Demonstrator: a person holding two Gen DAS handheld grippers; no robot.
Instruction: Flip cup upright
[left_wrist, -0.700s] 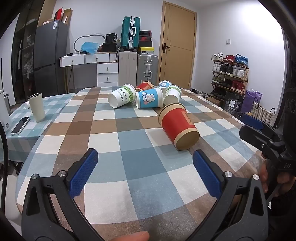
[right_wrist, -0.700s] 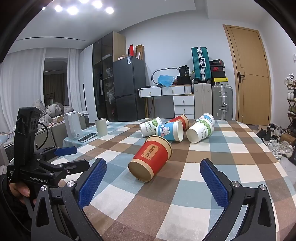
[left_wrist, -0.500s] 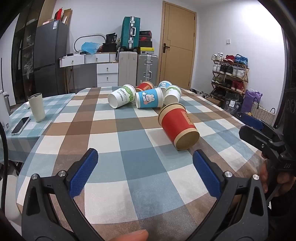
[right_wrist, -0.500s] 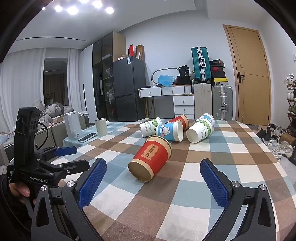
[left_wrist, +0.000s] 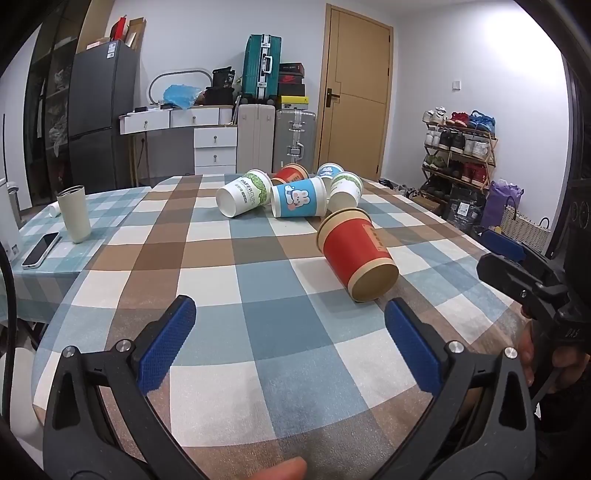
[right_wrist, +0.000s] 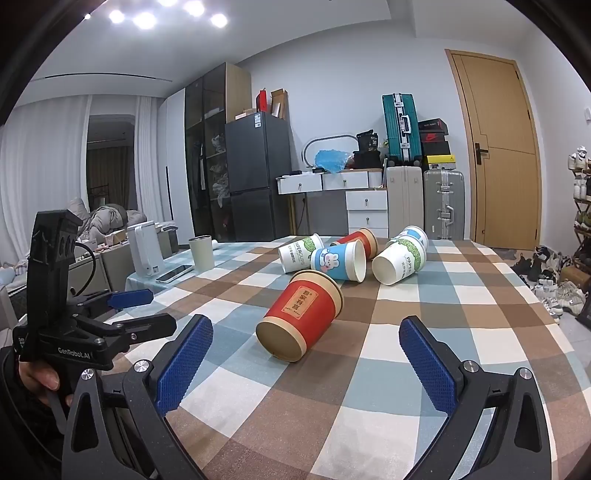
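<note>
A red paper cup (left_wrist: 356, 254) lies on its side on the checked tablecloth (left_wrist: 229, 295), nearest to me, its base toward the grippers; it also shows in the right wrist view (right_wrist: 301, 315). Behind it lie several more cups on their sides: a blue rabbit cup (left_wrist: 299, 201), a white and green cup (left_wrist: 242, 197), another white and green cup (left_wrist: 345, 190) and a second red cup (left_wrist: 290, 173). My left gripper (left_wrist: 291, 332) is open and empty, short of the red cup. My right gripper (right_wrist: 304, 354) is open and empty, just short of the same cup.
A cream tumbler (left_wrist: 75, 214) and a phone (left_wrist: 40, 249) sit at the table's left side. A white kettle (right_wrist: 146, 253) stands beyond them. The table's near edge is under the grippers. Each gripper shows in the other's view, the right one (left_wrist: 524, 277) and the left one (right_wrist: 110, 314).
</note>
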